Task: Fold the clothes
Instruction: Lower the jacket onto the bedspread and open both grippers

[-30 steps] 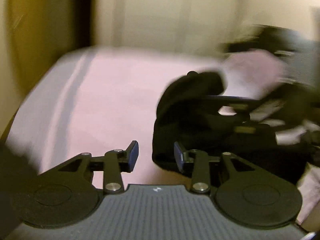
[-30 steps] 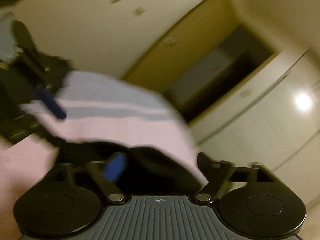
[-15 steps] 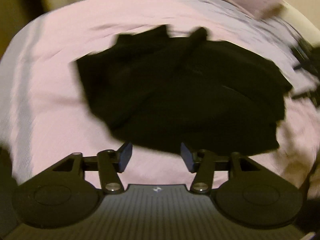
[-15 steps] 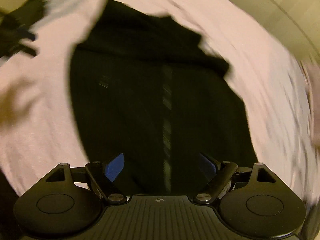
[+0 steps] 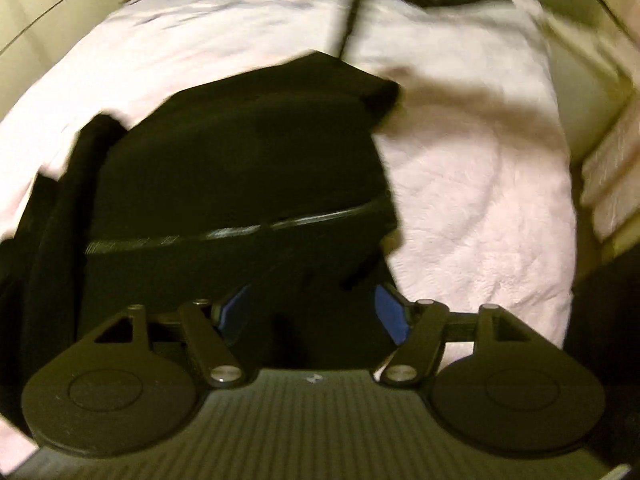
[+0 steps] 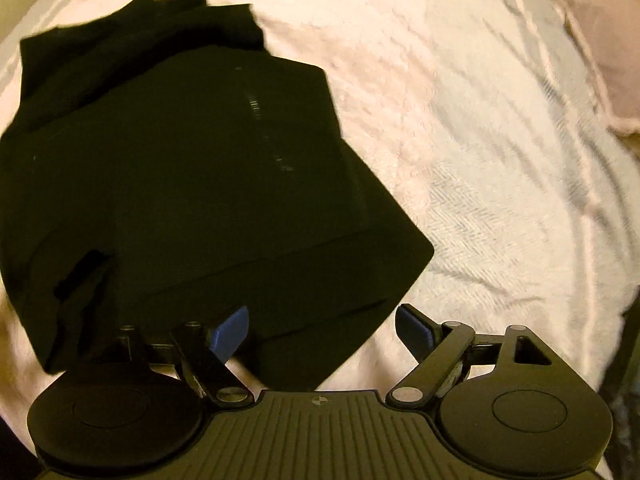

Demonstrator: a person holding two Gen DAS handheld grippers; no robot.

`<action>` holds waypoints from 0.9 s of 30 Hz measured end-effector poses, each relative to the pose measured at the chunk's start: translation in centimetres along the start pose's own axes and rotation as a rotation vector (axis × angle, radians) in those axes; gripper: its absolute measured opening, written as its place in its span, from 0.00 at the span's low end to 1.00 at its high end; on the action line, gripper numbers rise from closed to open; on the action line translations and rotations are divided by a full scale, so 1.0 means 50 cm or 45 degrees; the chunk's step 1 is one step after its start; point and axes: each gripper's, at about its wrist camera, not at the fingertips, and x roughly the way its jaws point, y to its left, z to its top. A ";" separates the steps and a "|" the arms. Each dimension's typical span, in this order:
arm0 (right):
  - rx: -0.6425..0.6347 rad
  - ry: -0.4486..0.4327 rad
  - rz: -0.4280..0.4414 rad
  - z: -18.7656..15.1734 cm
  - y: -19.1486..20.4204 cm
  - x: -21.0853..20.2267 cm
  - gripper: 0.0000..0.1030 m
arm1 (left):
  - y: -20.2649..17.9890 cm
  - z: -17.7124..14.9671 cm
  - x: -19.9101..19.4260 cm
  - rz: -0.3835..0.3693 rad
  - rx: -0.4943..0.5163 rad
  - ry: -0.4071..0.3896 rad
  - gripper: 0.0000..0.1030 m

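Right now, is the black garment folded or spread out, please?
Partly folded: the black garment lies on the pink bedspread with layered, overlapping edges.

Matt black cloth garment, fuzzy pale pink blanket, matt ribbed plastic claw

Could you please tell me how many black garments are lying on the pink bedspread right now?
1 that I can make out: a black garment spread on the pink bedspread, just ahead of both open grippers. Its dark layers may hide another piece.
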 end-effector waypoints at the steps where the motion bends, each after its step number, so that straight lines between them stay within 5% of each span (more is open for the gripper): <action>1: 0.005 -0.004 0.028 0.003 -0.020 0.006 0.81 | -0.014 0.006 0.020 0.042 0.029 0.055 0.63; 4: 0.038 -0.015 0.118 0.003 -0.046 0.020 0.81 | -0.046 0.022 0.070 0.144 0.073 0.193 0.63; 9: 0.170 -0.039 0.307 -0.017 -0.079 0.036 0.81 | 0.017 0.034 0.070 0.101 -0.266 0.184 0.63; 14: 0.270 -0.045 0.345 -0.036 -0.099 0.080 0.81 | 0.065 0.053 0.084 0.072 -0.520 0.195 0.63; 16: 0.280 -0.058 0.360 -0.045 -0.101 0.079 0.81 | 0.062 0.059 0.103 0.117 -0.481 0.269 0.47; 17: 0.285 -0.065 0.367 -0.049 -0.102 0.079 0.81 | 0.059 0.056 0.100 0.130 -0.457 0.293 0.20; 18: 0.285 -0.076 0.370 -0.054 -0.103 0.072 0.81 | 0.057 0.053 0.097 0.143 -0.433 0.317 0.05; 22: 0.270 -0.131 0.401 -0.059 -0.109 0.058 0.81 | 0.055 -0.001 -0.007 0.217 -0.468 0.282 0.03; 27: 0.299 -0.184 0.454 -0.052 -0.121 0.086 0.80 | 0.040 -0.139 -0.192 0.317 -0.749 0.344 0.03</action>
